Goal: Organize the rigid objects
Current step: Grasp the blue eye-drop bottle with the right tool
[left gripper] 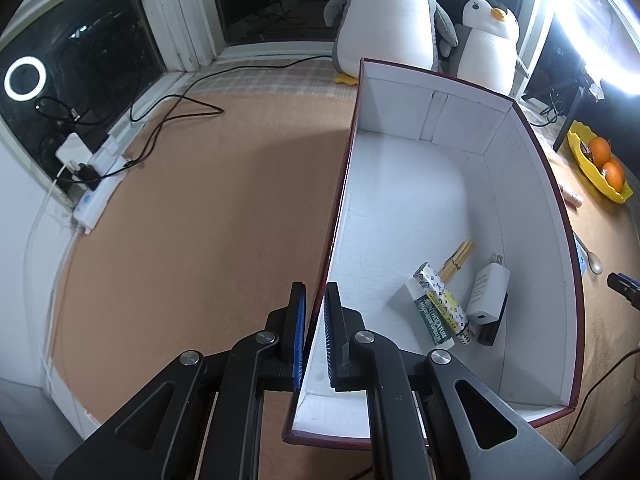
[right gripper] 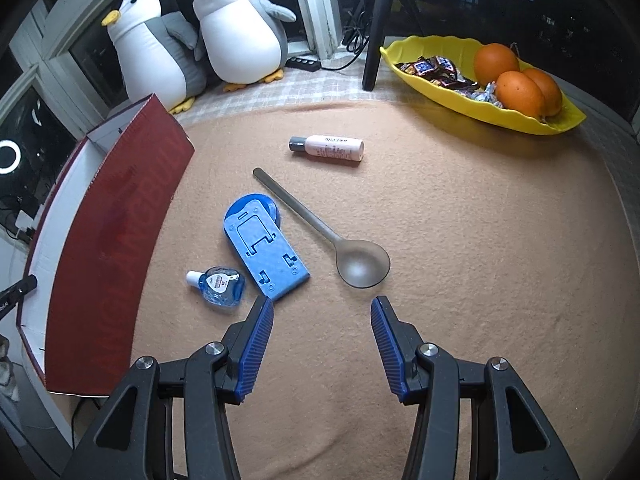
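My left gripper has its jaws clamped narrow on the near side wall of the red box, one pad outside and one inside. Just past them, on the white box floor, lie a Mentholatum tube, a patterned stick pressed against it, a white charger plug resting on a black block, and a wooden clothespin a little farther in. The far end of the box is bare.

My right gripper hangs over the tan desk with its jaws about half open and nothing between them. Just ahead of the left pad lie a blue eye-drop bottle and a blue phone stand, touching or nearly so; I cannot tell which. Just ahead of the right pad is the bowl of a grey spoon, its handle running away toward the upper left. Beyond that, a pink bottle with a grey cap lies on its side. The box stands to the left of these. Farther off, a yellow tray holds oranges and wrapped sweets, and two plush penguins sit by the window.
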The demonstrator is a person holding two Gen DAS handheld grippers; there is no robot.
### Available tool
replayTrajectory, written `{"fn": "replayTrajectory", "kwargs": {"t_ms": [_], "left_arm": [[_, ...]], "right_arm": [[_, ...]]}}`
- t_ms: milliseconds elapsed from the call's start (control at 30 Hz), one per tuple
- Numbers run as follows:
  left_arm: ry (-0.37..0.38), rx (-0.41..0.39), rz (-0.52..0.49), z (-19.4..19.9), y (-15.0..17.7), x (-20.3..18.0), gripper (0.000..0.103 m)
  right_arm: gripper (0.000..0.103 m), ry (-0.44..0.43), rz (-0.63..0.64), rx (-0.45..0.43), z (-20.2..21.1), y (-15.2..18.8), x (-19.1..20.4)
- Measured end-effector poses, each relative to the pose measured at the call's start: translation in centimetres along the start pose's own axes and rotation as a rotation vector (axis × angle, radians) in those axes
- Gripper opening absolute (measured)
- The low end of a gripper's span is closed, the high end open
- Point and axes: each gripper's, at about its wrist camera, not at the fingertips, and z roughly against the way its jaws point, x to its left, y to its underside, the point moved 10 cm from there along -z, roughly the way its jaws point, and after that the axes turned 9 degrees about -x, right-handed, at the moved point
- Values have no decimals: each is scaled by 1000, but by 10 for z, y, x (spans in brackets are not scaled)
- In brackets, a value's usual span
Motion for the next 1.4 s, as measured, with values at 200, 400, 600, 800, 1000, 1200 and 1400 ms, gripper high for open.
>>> {"fn": "replayTrajectory", "kwargs": {"t_ms": [200,400,600,800,1000,1200,1400], "left_arm": [[-5,4,2,-2,0,-1,7],[-8,6,6,-2,0,0,7],[-11,7,9,-3,0,0,7],[-10,6,11,-3,1,0,7],[-11,6,18,-3,1,0,7],[-9,7,22,-2,2,1,7],[-4,5,26,-2,2,1,7]], "right_arm": [[47,-60,70,34,-10,0,25],[47,-125,173,50,-18,0,61],[47,-179,294,64,-30,-2,94],[46,-187,376,102,-47,-2,106],[44,-185,416,138,-58,-1,105],[37,-161,461,181,-66,8,102],[29,-130,481,185,-68,11,100]]}}
